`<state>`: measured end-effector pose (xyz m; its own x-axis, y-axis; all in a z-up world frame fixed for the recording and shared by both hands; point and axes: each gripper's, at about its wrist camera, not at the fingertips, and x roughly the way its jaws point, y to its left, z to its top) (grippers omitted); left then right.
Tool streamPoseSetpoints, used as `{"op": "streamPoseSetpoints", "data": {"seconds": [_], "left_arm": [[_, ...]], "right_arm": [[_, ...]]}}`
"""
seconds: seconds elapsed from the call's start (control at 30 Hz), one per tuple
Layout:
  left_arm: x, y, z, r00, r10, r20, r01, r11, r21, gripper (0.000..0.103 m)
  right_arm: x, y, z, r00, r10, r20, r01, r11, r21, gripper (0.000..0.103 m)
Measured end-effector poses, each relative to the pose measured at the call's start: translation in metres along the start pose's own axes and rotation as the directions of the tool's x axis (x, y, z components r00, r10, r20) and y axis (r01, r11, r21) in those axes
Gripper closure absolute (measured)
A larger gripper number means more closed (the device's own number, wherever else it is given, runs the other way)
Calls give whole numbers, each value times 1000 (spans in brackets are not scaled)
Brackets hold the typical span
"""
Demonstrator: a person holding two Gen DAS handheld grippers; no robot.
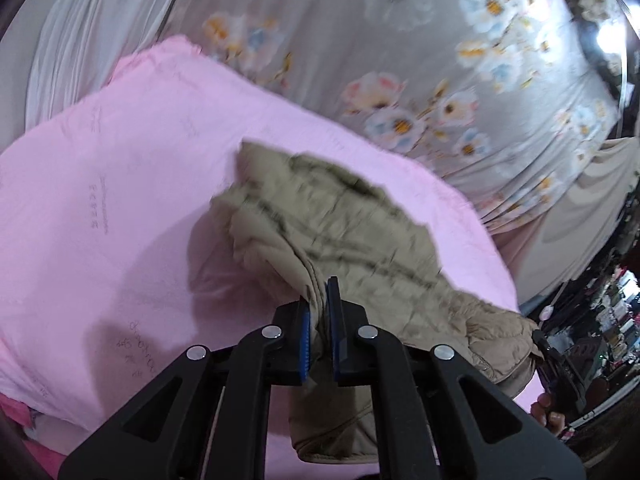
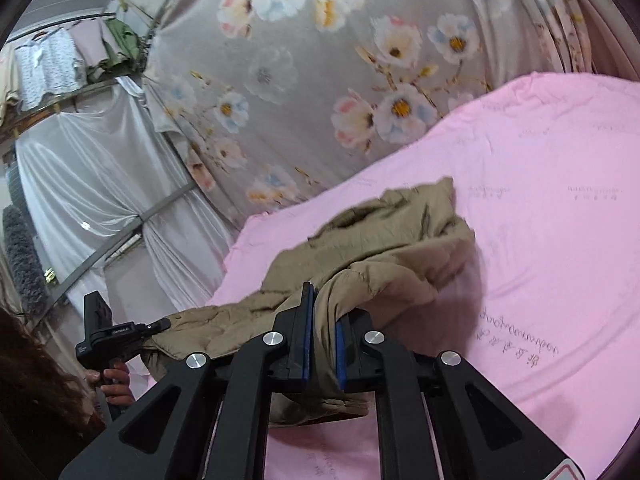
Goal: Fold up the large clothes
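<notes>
A khaki quilted jacket (image 1: 340,232) hangs lifted over a pink sheet (image 1: 120,184). My left gripper (image 1: 319,300) is shut on a bunched edge of the jacket. My right gripper (image 2: 322,304) is shut on another edge of the same jacket (image 2: 384,236), which drapes forward over the pink sheet (image 2: 540,200). The right gripper also shows at the far right of the left wrist view (image 1: 560,364), holding the jacket's far end. The left gripper shows at the left of the right wrist view (image 2: 120,334), held by a hand.
A grey floral curtain (image 1: 400,60) hangs behind the pink surface, seen also in the right wrist view (image 2: 320,80). White drapes (image 2: 100,180) and a clothes rack (image 2: 60,60) stand at the left. Cluttered shelves (image 1: 612,320) lie at the right.
</notes>
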<state>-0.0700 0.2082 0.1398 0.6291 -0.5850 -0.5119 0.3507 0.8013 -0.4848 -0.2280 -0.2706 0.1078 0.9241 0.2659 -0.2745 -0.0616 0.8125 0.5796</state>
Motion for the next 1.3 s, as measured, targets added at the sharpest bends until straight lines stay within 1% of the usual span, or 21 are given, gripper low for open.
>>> {"op": "streamPoseSetpoints", "data": {"seconds": [0.07, 0.13, 0.2, 0.27, 0.33, 0.37, 0.4, 0.47, 0.53, 0.57, 0.63, 0.7, 0.8, 0.87, 0.9, 1.03, 1.1, 1.2, 1.23, 1.27, 1.3], "left_arm": [[-24, -13, 12, 998, -24, 57, 23, 999, 23, 97], [-38, -27, 27, 994, -34, 108, 28, 998, 56, 96], [-38, -39, 49, 989, -33, 146, 21, 996, 86, 96], [-24, -47, 69, 986, -13, 166, -4, 995, 101, 96], [2, -51, 92, 985, 25, 172, -43, 994, 104, 95], [22, -51, 106, 985, 47, 165, -65, 992, 104, 95], [40, -49, 112, 985, 69, 160, -85, 991, 98, 95], [87, -45, 131, 981, 134, 136, -148, 984, 99, 94], [136, -37, 142, 973, 208, 98, -218, 971, 98, 94], [155, -31, 145, 969, 232, 84, -239, 966, 97, 94], [189, -19, 147, 960, 277, 52, -280, 955, 96, 94], [229, -6, 147, 951, 310, -2, -308, 946, 101, 93], [269, 8, 141, 937, 341, -72, -332, 936, 112, 92], [291, 21, 136, 933, 344, -109, -333, 937, 105, 91], [300, 28, 133, 934, 336, -124, -326, 941, 91, 89], [317, 44, 126, 942, 291, -167, -286, 957, 56, 86], [319, 49, 126, 951, 255, -173, -254, 967, 26, 84], [310, 59, 128, 972, 172, -159, -181, 983, -41, 78], [305, 61, 130, 977, 152, -150, -162, 985, -60, 77], [297, 63, 131, 983, 125, -137, -137, 987, -82, 74], [289, 65, 134, 987, 109, -122, -121, 988, -95, 67]], "right_arm": [[-15, 19, 17, 998, 25, 59, -23, 999, -39, 94], [-21, 32, 37, 993, 44, 113, -36, 997, -66, 94], [-16, 40, 61, 987, 52, 154, -40, 996, -81, 94], [2, 42, 84, 982, 53, 181, -38, 996, -84, 94], [27, 41, 106, 980, 32, 195, -15, 996, -89, 94], [42, 37, 116, 981, 14, 194, 1, 997, -80, 94], [61, 31, 126, 983, 0, 185, 12, 998, -60, 94], [93, 17, 137, 985, -25, 170, 29, 999, -19, 94], [130, 1, 148, 987, -64, 147, 62, 998, 19, 94], [148, -9, 149, 986, -95, 134, 91, 995, 38, 94], [177, -26, 151, 987, -129, 97, 122, 990, 70, 94], [206, -49, 150, 985, -168, 49, 162, 980, 118, 94], [236, -77, 141, 978, -209, -22, 210, 964, 166, 94], [252, -96, 133, 971, -229, -66, 238, 952, 191, 94], [260, -106, 128, 969, -231, -85, 244, 947, 208, 94], [270, -130, 115, 973, -203, -110, 226, 935, 272, 94], [272, -138, 110, 976, -185, -117, 212, 931, 297, 93], [268, -145, 107, 985, -138, -108, 167, 928, 334, 91], [263, -147, 107, 990, -105, -96, 133, 925, 355, 90], [258, -149, 108, 994, -69, -83, 96, 921, 378, 88], [252, -150, 109, 997, -35, -71, 61, 914, 402, 85]]}}
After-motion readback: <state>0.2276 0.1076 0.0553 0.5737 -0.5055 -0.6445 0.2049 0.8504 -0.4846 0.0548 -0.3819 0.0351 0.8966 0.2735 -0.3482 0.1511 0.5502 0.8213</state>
